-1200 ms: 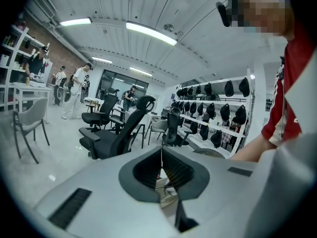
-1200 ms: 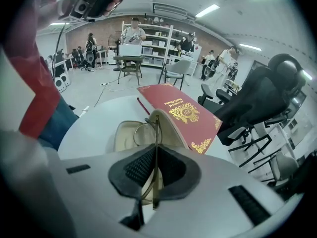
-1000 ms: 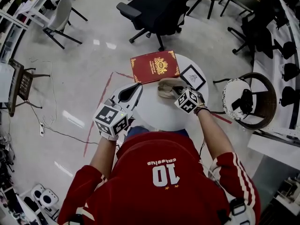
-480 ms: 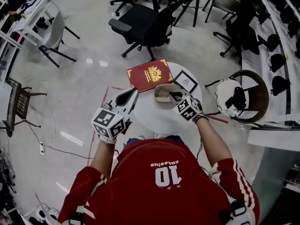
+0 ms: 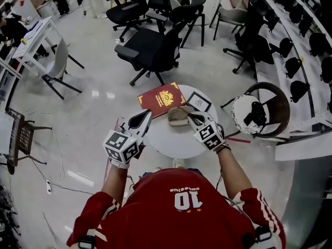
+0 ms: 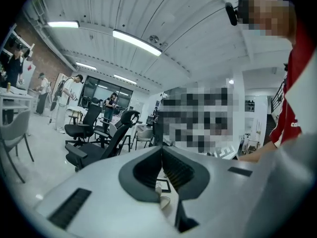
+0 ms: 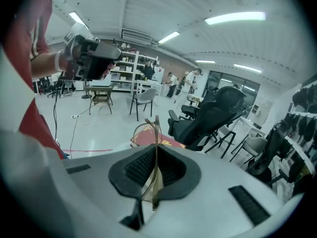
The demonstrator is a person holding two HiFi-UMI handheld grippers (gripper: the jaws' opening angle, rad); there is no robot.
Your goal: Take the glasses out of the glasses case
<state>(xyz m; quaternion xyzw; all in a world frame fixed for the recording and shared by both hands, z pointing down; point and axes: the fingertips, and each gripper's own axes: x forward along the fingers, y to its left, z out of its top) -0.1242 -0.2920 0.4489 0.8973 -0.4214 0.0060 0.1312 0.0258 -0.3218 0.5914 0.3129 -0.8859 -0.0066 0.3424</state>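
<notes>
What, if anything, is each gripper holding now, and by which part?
Right gripper: the glasses, by the thin frame beside a lens. Left gripper: nothing.

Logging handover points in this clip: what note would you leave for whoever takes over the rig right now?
Left gripper: shut, empty, at the left edge of the round table.
Right gripper: shut on the glasses, right by the case on the table.
Done: glasses gripped.
Left: lift them clear of the case and set them down; it is unclear whether they are fully out yet.
</notes>
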